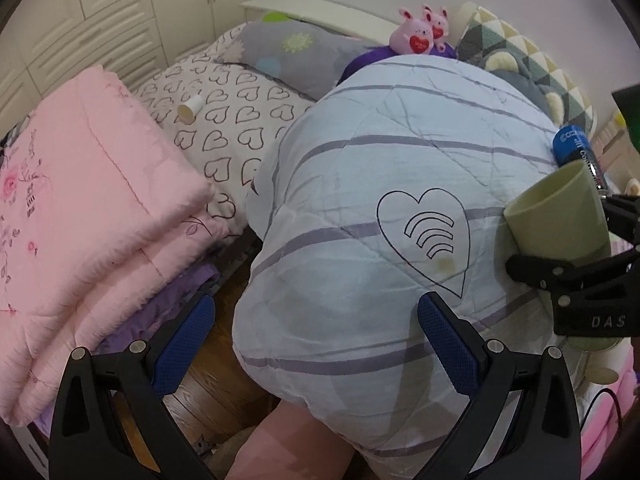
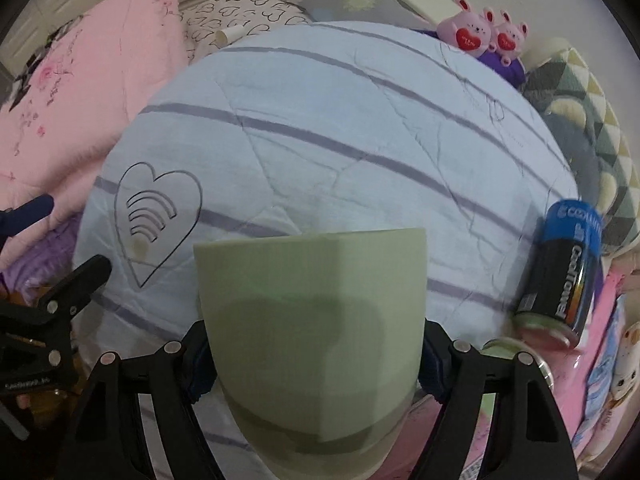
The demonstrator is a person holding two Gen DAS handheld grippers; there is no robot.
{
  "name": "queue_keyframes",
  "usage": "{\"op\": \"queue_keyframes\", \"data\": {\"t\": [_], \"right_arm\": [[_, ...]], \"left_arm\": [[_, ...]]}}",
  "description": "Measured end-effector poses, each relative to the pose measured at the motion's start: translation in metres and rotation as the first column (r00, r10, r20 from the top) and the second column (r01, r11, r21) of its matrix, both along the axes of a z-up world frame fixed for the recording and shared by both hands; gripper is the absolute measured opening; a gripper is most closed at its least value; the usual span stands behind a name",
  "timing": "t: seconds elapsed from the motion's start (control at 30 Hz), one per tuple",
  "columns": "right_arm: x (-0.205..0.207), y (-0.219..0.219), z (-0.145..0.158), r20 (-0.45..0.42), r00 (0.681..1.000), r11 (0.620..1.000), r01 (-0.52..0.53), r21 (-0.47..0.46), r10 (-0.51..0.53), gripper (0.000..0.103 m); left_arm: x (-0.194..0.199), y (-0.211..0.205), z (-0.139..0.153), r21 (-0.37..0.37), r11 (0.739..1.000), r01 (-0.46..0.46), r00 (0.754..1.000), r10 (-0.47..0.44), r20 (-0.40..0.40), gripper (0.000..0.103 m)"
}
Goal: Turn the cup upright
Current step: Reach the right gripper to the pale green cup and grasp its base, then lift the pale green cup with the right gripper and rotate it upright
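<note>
A: What sits nearest, between the jaws?

B: The right gripper (image 2: 316,364) pinches the green cup (image 2: 312,320) across its body, one pad pressed on each flank. The cup fills the gap and juts forward past the fingertips.

A: And its pose?

B: From the left wrist view the cup (image 1: 560,216) lies tipped on its side, with its open mouth facing away from the right gripper (image 1: 568,248) that clamps it. It looks lifted, or barely resting, over the blue striped quilt (image 1: 360,200); I can't tell if it touches.

A: The other hand?

B: The left gripper (image 1: 316,344) is spread wide with nothing between its blue pads (image 1: 448,344), hanging over the quilt's near edge, well to the left of the cup.

A: So how far along?

B: The grasp looks done. I'd judge the turn is partway at most: the cup isn't upright yet, and setting it down and letting go remain.

A: Anything beyond the jaws?

B: Just right of the right jaws, a blue and black can (image 2: 564,276) lies on its side. Farther ahead, two pink plush rabbits (image 2: 484,36); far left, a folded pink blanket (image 1: 80,208).
</note>
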State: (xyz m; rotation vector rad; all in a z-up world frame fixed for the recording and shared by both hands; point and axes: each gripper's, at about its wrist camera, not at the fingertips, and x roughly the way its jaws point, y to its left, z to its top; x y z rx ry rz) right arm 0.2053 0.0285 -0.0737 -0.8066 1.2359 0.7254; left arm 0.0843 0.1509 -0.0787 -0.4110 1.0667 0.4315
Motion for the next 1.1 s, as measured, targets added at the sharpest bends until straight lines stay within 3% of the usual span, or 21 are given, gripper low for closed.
{"op": "queue_keyframes", "data": {"t": [0.5, 0.77, 1.1], "right_arm": [[-0.021, -0.023, 0.031, -0.083, 0.993, 0.992, 0.097, 0.085, -0.09, 0.079], [-0.005, -0.023, 0.022, -0.214, 0.962, 0.976, 0.194, 0.095, -0.17, 0.078], [-0.033, -0.071, 0.044, -0.239, 0.934, 0.942, 0.305, 0.138, -0.267, 0.078]], "left_arm": [[-0.013, -0.005, 0.016, 0.031, 0.999, 0.028, 0.999, -0.029, 0.033, 0.102], [-0.019, -0.007, 0.024, 0.047, 0.998, 0.045, 0.998, -0.047, 0.044, 0.102], [-0.022, -0.012, 0.044, 0.124, 0.985, 0.122, 0.99, -0.13, 0.058, 0.102]]}}
